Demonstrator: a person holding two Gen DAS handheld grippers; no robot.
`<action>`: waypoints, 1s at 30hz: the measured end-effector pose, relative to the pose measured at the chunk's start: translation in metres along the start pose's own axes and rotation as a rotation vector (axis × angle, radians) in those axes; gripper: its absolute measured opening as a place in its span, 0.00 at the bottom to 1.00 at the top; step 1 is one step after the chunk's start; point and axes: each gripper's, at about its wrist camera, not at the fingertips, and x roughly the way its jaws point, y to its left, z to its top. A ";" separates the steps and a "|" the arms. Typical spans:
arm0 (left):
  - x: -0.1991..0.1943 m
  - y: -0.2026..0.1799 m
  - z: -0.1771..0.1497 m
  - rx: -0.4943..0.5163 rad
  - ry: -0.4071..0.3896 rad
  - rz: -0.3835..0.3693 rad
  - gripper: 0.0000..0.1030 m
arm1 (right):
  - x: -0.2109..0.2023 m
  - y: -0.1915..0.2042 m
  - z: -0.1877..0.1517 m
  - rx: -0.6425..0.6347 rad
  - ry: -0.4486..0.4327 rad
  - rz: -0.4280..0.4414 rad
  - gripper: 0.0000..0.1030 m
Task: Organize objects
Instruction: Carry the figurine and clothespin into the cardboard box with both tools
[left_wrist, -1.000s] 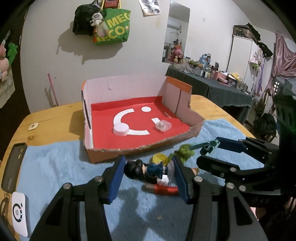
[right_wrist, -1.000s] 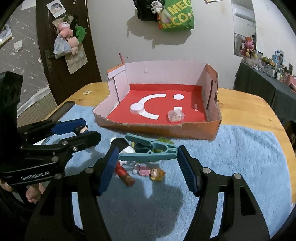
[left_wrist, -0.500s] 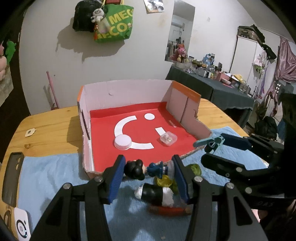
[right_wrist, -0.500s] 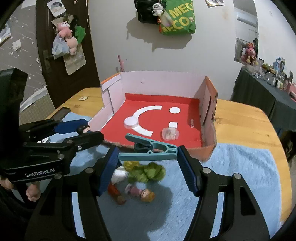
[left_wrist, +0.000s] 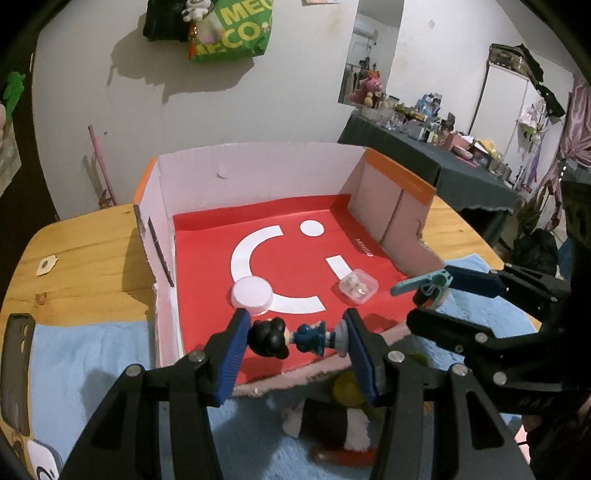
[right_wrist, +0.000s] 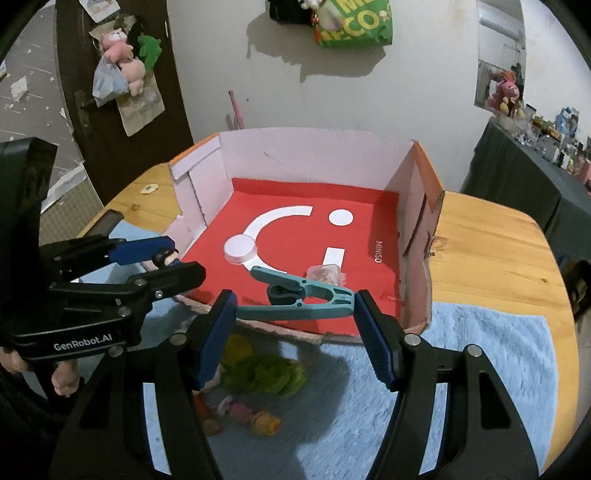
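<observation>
My left gripper (left_wrist: 293, 341) is shut on a small black-haired doll in blue (left_wrist: 291, 338), held sideways above the front edge of the red-floored cardboard box (left_wrist: 258, 173). My right gripper (right_wrist: 295, 308) is shut on a teal clothes peg (right_wrist: 303, 299), held over the box's front wall (right_wrist: 417, 321). In the box lie a white round lid (left_wrist: 252, 295) and a small clear case (left_wrist: 354, 286). Several toys stay on the blue towel (right_wrist: 480, 369): a green fuzzy one (right_wrist: 266, 374), a yellow one (left_wrist: 347, 387), a black-and-white one (left_wrist: 328, 424).
The box stands on a wooden table (right_wrist: 487, 243). A phone (left_wrist: 14, 373) lies at the towel's left edge. A small tag (left_wrist: 46, 264) lies on the wood at left. A wall and hung bags are behind the box.
Both grippers have lifted and moved forward with their objects, from over the toy pile on the towel to the box's front edge.
</observation>
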 end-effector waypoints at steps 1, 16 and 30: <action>0.005 0.001 0.001 -0.001 0.012 0.003 0.52 | 0.005 -0.002 0.001 0.001 0.017 0.006 0.62; 0.044 0.016 0.005 -0.044 0.124 -0.010 0.52 | 0.044 -0.013 0.006 -0.009 0.148 -0.006 0.62; 0.062 0.021 0.005 -0.044 0.176 -0.010 0.52 | 0.070 -0.019 0.008 -0.018 0.210 -0.016 0.62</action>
